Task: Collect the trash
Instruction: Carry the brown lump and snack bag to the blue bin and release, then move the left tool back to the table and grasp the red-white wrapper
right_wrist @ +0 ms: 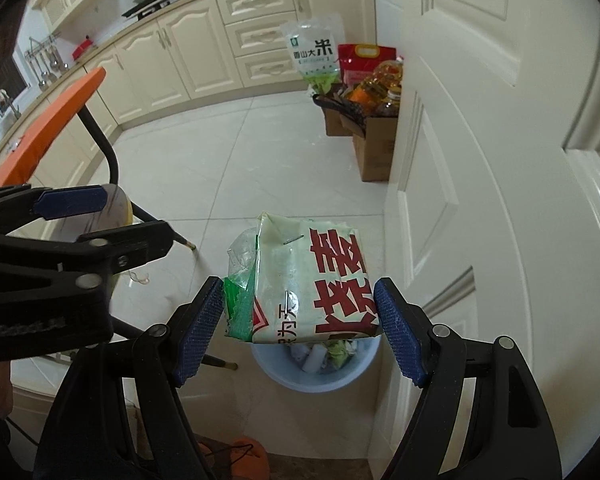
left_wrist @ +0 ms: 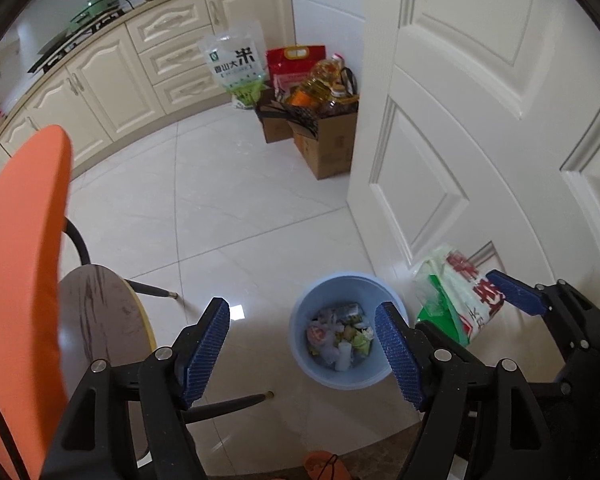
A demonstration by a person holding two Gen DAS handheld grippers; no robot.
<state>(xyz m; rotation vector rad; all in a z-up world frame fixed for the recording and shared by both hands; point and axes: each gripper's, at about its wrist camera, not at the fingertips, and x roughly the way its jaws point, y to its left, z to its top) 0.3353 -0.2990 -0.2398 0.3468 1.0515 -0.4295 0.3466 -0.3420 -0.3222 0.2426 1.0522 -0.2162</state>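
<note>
Right gripper (right_wrist: 300,312) is closed on a crumpled food wrapper (right_wrist: 312,280), pale green plastic w/ big red characters. Its blue pads press both sides of the pack, centre of the right wrist view. The wrapper hangs directly above the blue trash bin (right_wrist: 320,376), lower centre of the frame. The bin sits on the white tile floor (right_wrist: 220,168) & already has scraps and white bits inside.

Left gripper (left_wrist: 300,344) is wide open w/ nothing between its pads. In the left wrist view the bin (left_wrist: 340,376) shows through the gap between the fingers, lower centre. The wrapper (left_wrist: 456,292) and the right gripper (left_wrist: 512,292) appear at lower right, beside the bin and in front of the white panelled door (left_wrist: 480,120).

Left side of the left wrist view: orange chair back (left_wrist: 24,260) w/ a dark round seat (left_wrist: 100,312) below it; black chair legs reach toward the bin.

Upper centre: cardboard boxes (left_wrist: 328,144) w/ oil bottles (left_wrist: 320,80), a red bag (left_wrist: 292,64) and a clear rice bag (left_wrist: 236,68), all standing against the cream cabinets (left_wrist: 112,84). A green pan (left_wrist: 100,4) sits on the counter, upper left.
</note>
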